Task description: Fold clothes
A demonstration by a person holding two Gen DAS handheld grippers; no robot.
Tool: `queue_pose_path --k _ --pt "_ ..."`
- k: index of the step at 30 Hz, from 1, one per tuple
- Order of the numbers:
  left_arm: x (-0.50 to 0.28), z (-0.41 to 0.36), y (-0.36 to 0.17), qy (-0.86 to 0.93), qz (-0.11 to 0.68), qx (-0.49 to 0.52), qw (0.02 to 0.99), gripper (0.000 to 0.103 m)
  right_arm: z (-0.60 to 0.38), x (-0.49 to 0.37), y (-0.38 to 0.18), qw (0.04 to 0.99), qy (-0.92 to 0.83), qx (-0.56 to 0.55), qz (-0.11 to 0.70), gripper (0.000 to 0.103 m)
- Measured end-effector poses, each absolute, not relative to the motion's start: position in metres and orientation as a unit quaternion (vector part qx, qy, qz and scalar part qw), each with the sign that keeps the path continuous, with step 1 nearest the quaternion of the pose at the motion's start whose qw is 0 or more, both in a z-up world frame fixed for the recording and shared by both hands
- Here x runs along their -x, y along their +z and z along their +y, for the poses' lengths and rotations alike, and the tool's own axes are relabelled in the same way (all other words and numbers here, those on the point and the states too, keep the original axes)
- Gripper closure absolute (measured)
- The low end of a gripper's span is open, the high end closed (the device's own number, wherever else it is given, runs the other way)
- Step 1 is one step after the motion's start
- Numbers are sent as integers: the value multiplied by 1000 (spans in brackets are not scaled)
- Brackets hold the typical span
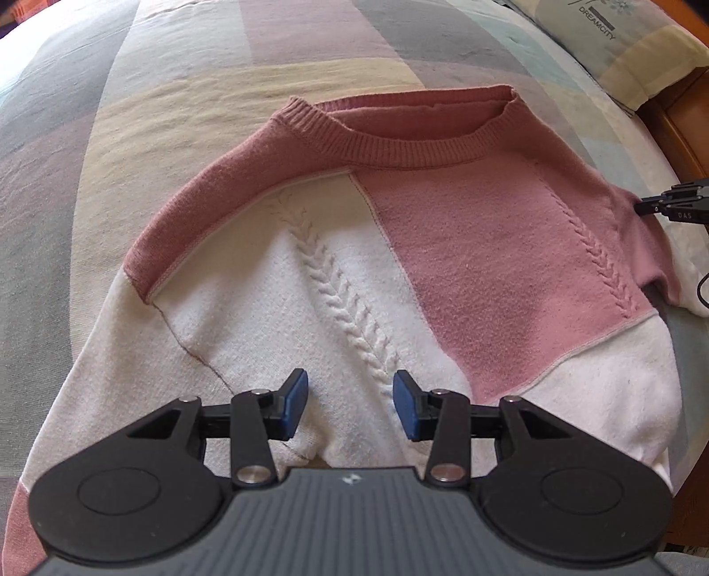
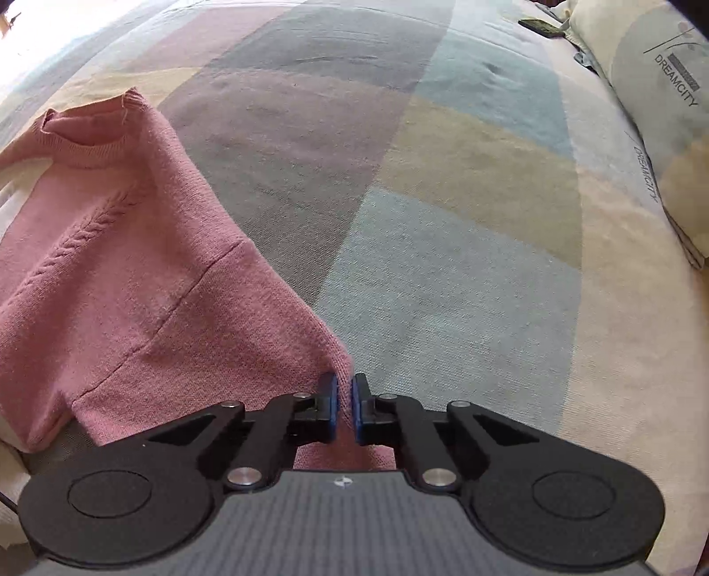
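A pink and white knit sweater lies spread on the bed, collar away from me, its left sleeve folded across the white chest. My left gripper hovers open over the white lower front, nothing between its blue pads. In the right wrist view the pink sleeve of the sweater runs down to my right gripper, which is shut on the sleeve's edge. The right gripper also shows at the right edge of the left wrist view, at the pink sleeve.
A bedspread with pastel colour blocks covers the bed. A printed pillow lies at the far right, with a dark phone-like object beside it. A wooden bed frame borders the right side.
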State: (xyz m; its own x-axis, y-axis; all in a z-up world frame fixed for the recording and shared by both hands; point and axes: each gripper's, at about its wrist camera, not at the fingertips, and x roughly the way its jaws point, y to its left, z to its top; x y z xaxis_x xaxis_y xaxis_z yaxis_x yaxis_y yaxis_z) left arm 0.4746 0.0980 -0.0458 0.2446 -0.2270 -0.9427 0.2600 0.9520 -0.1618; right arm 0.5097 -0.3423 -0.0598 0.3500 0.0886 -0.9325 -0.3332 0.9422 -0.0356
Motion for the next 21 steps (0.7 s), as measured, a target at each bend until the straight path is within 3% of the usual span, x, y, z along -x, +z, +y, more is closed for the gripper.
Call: queue_pose_path --k 6,8,11,13,21 --pt "-487 97 -46 -144 583 -14 799 61 -355 -538 -59 829 73 123 540 93" --pt "-491 97 -46 -140 579 -15 803 61 -354 -545 -64 817 73 123 559 90" --pt "-497 96 -47 -136 573 -16 808 61 -345 -539 -44 843 77 109 522 84" --pt "-503 93 -51 -136 568 -21 811 61 -331 -541 -32 856 102 79 500 77" --pt "-538 92 -77 -129 526 -36 840 60 -223 -576 -44 843 246 55 476 75"
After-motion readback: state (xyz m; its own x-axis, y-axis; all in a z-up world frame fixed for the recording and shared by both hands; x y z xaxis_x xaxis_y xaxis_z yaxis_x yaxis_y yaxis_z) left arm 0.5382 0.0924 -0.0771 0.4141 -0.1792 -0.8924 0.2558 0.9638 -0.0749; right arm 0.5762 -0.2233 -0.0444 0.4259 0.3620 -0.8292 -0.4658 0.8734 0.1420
